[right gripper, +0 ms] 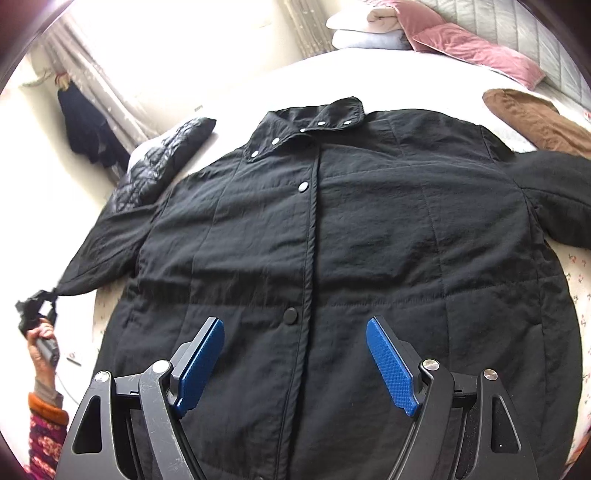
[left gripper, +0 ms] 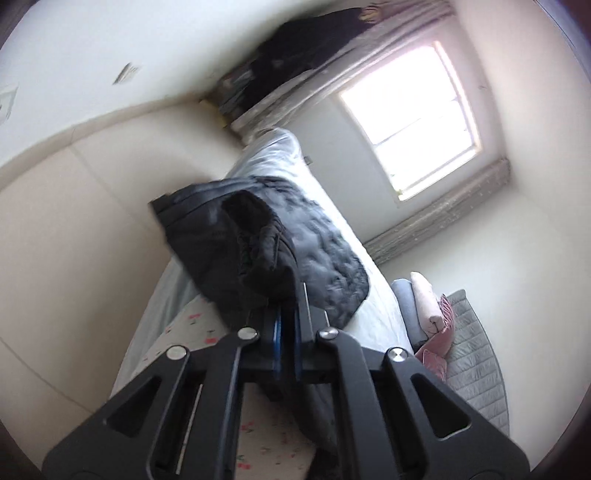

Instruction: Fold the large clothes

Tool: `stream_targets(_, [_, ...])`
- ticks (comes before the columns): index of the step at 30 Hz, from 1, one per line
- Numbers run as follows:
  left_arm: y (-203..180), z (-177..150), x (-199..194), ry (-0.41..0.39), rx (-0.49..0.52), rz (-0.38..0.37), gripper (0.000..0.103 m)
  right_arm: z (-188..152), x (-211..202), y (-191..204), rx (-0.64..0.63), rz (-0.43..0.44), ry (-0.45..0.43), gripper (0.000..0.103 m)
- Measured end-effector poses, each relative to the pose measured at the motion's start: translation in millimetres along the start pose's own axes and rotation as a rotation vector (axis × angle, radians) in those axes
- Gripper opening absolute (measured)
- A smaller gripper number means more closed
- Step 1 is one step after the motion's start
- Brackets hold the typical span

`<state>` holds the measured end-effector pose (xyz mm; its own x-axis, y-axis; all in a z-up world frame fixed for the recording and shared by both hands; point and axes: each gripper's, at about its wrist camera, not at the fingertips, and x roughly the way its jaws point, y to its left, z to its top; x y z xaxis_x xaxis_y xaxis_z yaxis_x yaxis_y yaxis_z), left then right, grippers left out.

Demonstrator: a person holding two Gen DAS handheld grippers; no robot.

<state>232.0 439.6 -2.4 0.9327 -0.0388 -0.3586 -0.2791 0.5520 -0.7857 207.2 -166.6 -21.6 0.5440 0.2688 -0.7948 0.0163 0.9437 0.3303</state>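
A large black snap-front jacket (right gripper: 332,240) lies flat, front up, on the bed, collar at the far side. My right gripper (right gripper: 295,332) is open and empty, just above the jacket's lower front near the placket. My left gripper (left gripper: 286,321) is shut on the cuff of the jacket's left sleeve (left gripper: 255,251) and holds it out past the bed's edge; it also shows in the right wrist view (right gripper: 37,306), with the sleeve (right gripper: 110,251) stretched toward it.
A quilted dark garment (right gripper: 162,162) lies by the jacket's left shoulder. A brown garment (right gripper: 535,118) lies at the far right. Pink and white pillows (right gripper: 443,33) sit at the bed's head. Dark clothes (right gripper: 85,125) hang by the curtain and window (left gripper: 410,118).
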Motion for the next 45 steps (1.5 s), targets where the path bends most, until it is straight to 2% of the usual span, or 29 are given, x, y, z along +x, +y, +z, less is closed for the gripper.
stream_targets(5, [-127,-5,-15,0.009,0.223,-0.184,0.006,1,1,-11,0.047,0.021,-0.036,0.081])
stream_targets(7, [-175,-24,-18,0.044,0.299,-0.247,0.006,2,1,-14,0.062,0.025,-0.036,0.081])
stream_targets(11, [-244,-70,-10,0.142,0.408,-0.334,0.006,1,0,-22,0.079,0.033,-0.043,0.081])
stream_targets(16, [-302,-149,7,0.278,0.552,-0.381,0.006,1,-2,-30,0.092,0.022,-0.049,0.081])
stream_targets(19, [-315,-182,22,0.384,0.628,-0.408,0.007,1,-1,-35,0.108,0.025,-0.047,0.081])
stream_targets(20, [-319,-197,31,0.457,0.659,-0.438,0.011,1,0,-36,0.110,0.025,-0.046,0.081])
stream_targets(21, [-324,-209,28,0.517,0.682,-0.451,0.020,1,0,-36,0.110,0.024,-0.045,0.081])
stream_targets(22, [-325,-219,31,0.570,0.694,-0.453,0.027,1,0,-36,0.106,0.024,-0.045,0.081])
stream_targets(24, [-321,-221,27,0.583,0.689,-0.453,0.062,0,-1,-36,0.098,0.019,-0.045,0.081])
stream_targets(26, [-308,-209,23,0.519,0.692,-0.454,0.064,0,-3,-36,0.093,0.014,-0.051,0.081])
stream_targets(27, [-300,-201,26,0.501,0.704,-0.425,0.064,0,-3,-37,0.094,0.013,-0.053,0.081])
stream_targets(29, [-278,-183,41,0.483,0.731,-0.330,0.064,-1,-2,-38,0.104,0.011,-0.052,0.081])
stream_targets(32, [-239,-177,62,0.464,0.794,-0.189,0.064,-2,5,-35,0.106,0.017,-0.035,0.081])
stream_targets(34, [-208,-178,77,0.469,0.821,-0.114,0.059,-2,10,-31,0.096,0.025,-0.021,0.081])
stream_targets(36, [-184,-185,93,0.509,0.834,-0.066,0.039,1,18,-25,0.091,0.037,0.003,0.081])
stream_targets(39, [-160,-196,118,0.580,0.830,-0.038,0.018,19,34,-16,0.075,0.043,0.057,0.081])
stream_targets(41, [-156,-199,127,0.603,0.810,-0.043,0.017,41,48,-12,0.051,0.023,0.075,0.080])
stream_targets(45, [-162,-202,137,0.597,0.809,-0.070,0.017,84,83,-16,0.037,-0.041,0.046,0.080])
